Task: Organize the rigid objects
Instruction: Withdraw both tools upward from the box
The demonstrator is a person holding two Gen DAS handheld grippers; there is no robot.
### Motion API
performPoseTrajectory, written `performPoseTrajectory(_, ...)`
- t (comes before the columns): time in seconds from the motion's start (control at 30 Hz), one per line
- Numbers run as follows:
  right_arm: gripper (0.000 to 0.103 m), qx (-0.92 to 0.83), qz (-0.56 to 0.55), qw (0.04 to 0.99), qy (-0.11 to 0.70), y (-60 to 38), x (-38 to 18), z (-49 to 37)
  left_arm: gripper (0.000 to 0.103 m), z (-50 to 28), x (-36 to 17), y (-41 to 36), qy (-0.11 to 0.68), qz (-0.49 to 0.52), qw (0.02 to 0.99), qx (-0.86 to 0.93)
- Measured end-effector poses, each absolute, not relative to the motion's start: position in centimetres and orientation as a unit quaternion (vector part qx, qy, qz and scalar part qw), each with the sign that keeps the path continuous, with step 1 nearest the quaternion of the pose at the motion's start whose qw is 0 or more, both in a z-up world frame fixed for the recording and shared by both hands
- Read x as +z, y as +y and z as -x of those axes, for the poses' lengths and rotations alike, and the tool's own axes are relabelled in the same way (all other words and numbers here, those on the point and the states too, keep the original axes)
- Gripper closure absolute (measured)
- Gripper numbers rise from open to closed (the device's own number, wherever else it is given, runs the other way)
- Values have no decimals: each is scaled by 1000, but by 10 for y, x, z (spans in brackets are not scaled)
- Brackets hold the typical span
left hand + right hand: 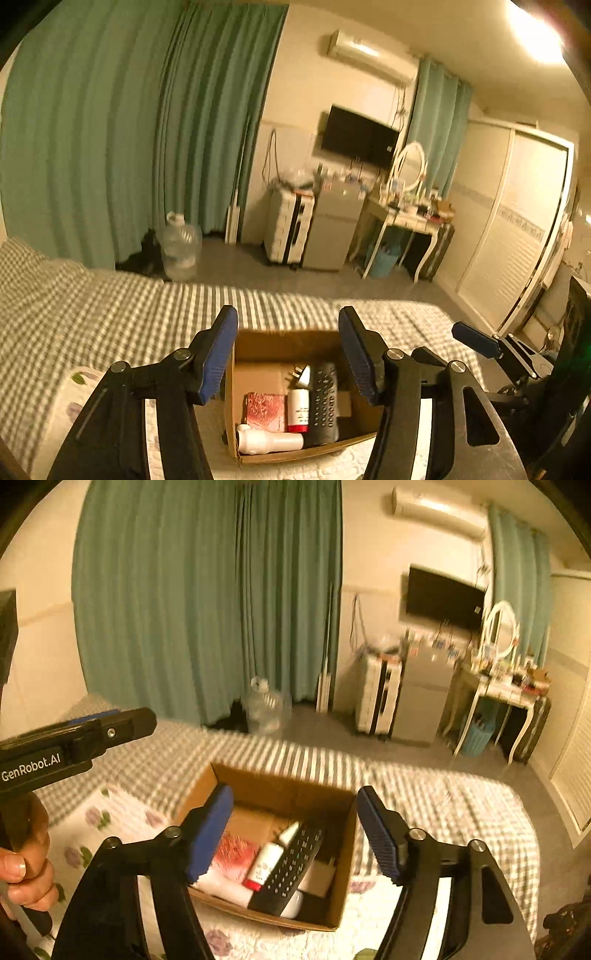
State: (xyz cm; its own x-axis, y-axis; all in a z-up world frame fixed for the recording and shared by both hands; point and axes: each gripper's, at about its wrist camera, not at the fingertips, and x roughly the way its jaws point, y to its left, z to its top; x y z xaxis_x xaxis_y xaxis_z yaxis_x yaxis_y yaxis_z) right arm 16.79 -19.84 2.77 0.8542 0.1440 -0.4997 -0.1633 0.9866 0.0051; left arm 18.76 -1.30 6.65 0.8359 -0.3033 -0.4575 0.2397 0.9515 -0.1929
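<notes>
Flashlight crosswise along box front; remote lengthwise, front-to-back.

Both tools are spread wide and grip nothing: the left gripper fills the lower centre of its own view, the right gripper likewise, and the person's left hand grips a handle at the lower left edge

White lettering reading "GenRobot.AI" runs along the black body of the left gripper, at the scene's left edge.
</notes>
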Motion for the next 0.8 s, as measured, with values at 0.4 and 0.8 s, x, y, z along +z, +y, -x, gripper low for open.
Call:
performPoseTrajectory(0.4,2,58,21,982,180,-206,113,-79,40,-107,127,5,187,55,974,-112)
performPoseTrajectory(0.8,0,44,11,988,146,-205,122,3,40,-32,114,2,146,27,983,-105)
